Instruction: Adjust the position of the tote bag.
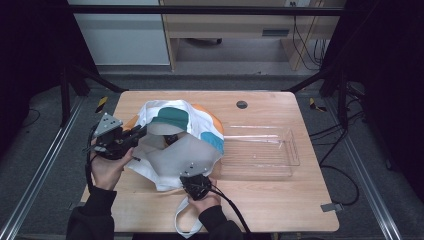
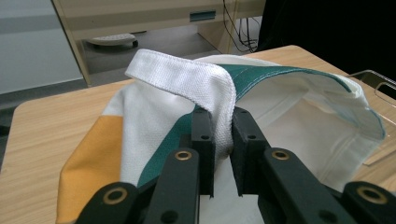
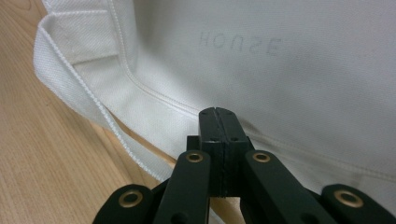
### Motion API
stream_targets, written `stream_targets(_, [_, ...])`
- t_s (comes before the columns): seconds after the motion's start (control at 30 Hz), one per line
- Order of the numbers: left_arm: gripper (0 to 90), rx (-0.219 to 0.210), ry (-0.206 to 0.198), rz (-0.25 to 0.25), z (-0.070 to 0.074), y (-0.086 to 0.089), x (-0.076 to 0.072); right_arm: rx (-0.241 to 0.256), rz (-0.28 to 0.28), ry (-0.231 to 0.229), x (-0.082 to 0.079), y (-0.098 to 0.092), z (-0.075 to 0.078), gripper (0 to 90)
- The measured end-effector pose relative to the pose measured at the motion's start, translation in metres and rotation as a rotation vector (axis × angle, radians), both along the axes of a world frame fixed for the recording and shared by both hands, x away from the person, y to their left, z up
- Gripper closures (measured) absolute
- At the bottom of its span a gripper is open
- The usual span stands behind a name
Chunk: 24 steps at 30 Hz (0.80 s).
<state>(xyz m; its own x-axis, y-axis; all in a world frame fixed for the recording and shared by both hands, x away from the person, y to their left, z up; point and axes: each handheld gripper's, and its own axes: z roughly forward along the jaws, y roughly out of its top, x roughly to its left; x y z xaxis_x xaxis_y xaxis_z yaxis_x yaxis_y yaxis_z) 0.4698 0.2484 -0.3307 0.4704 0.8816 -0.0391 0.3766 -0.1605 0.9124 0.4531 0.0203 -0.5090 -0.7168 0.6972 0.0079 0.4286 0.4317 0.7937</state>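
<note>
Two claws hold the tote bag (image 1: 180,135): left claw (image 2: 219,135) pinches its strap, right claw (image 3: 218,116) looks pressed onto the near rim, mouth facing left.

Wooden table (image 1: 280,210), rounded corners, dark round grommet (image 1: 242,104) near far edge. On it: cloth tote bag (image 1: 172,145) left-centre, clear plastic tray (image 1: 260,150) just beside, right.

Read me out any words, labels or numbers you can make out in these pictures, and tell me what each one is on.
"HOUSE": faint letters showing mirrored through the white cloth of the tote bag, just above the right tongs.
The drawer label on the desk behind the table is too small to read.
No other text is legible.
</note>
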Motion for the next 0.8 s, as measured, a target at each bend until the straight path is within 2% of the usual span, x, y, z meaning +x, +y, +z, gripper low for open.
stream_targets(0.17, [80.7, -0.002, 0.0, 0.015, 0.004, -0.001, 0.005, 0.002, -0.003, 0.011, -0.001, -0.001, 0.0, 90.0])
stream_targets(0.37, [80.6, 0.005, -0.005, 0.01, -0.002, -0.003, 0.003, 0.019, -0.003, 0.009, 0.001, -0.003, 0.002, 90.0])
stream_targets(0.47, [80.4, 0.002, -0.006, 0.008, -0.003, -0.002, 0.002, 0.074, -0.001, -0.036, 0.0, -0.009, 0.014, 90.0])
stream_targets(0.6, [80.3, 0.005, -0.012, 0.008, -0.004, -0.001, 0.001, 0.147, -0.024, -0.116, 0.002, -0.019, 0.04, 90.0])
stream_targets(0.8, [80.1, 0.01, -0.015, 0.004, -0.006, -0.001, 0.001, 0.197, -0.049, -0.197, 0.009, -0.032, 0.075, 90.0])
